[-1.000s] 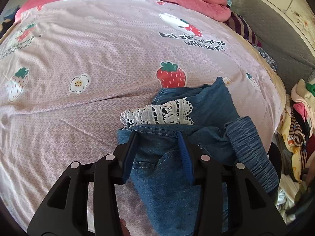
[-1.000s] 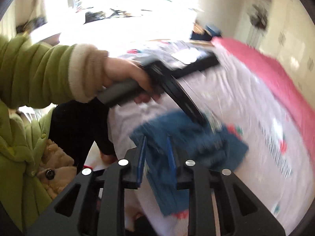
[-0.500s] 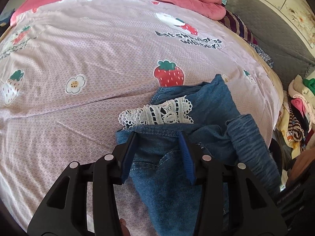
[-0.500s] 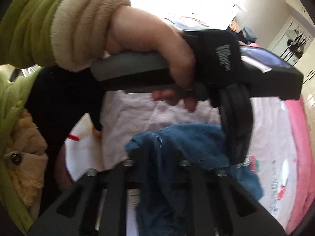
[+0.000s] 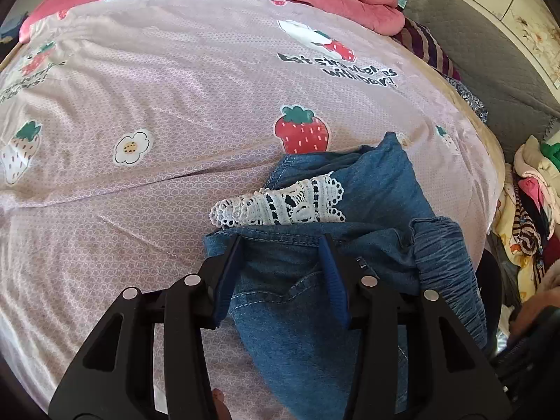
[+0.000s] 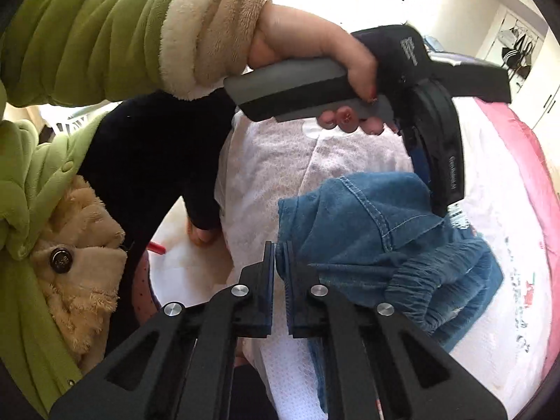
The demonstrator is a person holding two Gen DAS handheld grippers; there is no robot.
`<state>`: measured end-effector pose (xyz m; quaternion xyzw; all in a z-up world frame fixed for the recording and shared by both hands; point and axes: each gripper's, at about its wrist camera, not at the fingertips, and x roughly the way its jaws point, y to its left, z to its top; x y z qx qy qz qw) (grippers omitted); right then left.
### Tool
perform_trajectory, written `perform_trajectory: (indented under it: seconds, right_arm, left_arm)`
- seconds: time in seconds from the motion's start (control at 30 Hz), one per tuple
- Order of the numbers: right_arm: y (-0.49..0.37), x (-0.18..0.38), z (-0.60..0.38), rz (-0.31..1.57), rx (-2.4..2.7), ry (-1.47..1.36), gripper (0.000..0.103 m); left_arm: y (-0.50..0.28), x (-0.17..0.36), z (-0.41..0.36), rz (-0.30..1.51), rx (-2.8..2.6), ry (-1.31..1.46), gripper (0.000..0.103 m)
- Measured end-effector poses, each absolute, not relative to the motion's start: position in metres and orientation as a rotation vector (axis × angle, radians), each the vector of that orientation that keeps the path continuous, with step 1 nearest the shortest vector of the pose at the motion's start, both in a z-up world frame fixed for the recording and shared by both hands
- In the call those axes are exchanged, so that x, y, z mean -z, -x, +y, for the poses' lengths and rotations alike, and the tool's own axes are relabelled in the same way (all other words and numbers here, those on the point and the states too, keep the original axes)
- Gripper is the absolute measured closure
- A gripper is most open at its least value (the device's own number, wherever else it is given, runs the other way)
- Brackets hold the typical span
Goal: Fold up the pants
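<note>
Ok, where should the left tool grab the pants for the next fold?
Probably the stitched hem edge of the pants, just below the white lace trim. Come straight in from the near side. That edge lies flat across the gap of the open left tool. The gathered waistband to the right is bunched and rounded, so a poorer hold.

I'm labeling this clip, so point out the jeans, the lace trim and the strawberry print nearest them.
jeans (image 5: 297, 315): left wrist view, denim between the open gripper's fingers.
lace trim (image 5: 280, 206): left wrist view, middle of the white band.
strawberry print (image 5: 302, 133): left wrist view, red body on the bedsheet.
</note>
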<state>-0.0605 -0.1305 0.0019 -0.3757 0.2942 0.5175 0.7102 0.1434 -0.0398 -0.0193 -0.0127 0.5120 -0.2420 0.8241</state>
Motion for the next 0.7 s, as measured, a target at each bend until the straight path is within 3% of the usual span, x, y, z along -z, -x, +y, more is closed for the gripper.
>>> perform_trajectory:
  seconds: [0.07, 0.13, 0.2, 0.4, 0.43, 0.5, 0.7]
  right_arm:
    - [0.066, -0.014, -0.125, 0.596, -1.153, 0.825, 0.091]
    - [0.073, -0.019, -0.115, 0.531, -1.146, 0.887, 0.074]
    - [0.074, -0.015, -0.103, 0.507, -1.153, 0.953, 0.072]
    - [0.064, 0.019, -0.069, 0.503, -1.116, 1.191, 0.073]
    - [0.062, 0.027, -0.067, 0.522, -1.106, 1.225, 0.082]
    - [0.064, 0.04, -0.067, 0.535, -1.116, 1.271, 0.088]
    - [0.075, 0.035, -0.081, 0.535, -1.172, 1.233, 0.09]
  left_arm:
    - [-0.145, 0.019, -0.042, 1.09, 0.511, 0.014, 0.066]
    - [-0.146, 0.019, -0.042, 1.095, 0.511, 0.013, 0.066]
    - [-0.147, 0.018, -0.043, 1.094, 0.512, 0.009, 0.066]
    - [-0.149, 0.02, -0.042, 1.102, 0.525, 0.008, 0.066]
    - [-0.149, 0.02, -0.042, 1.102, 0.526, 0.008, 0.066]
    - [-0.15, 0.021, -0.042, 1.099, 0.527, 0.009, 0.066]
    - [-0.149, 0.022, -0.042, 1.088, 0.523, 0.017, 0.066]
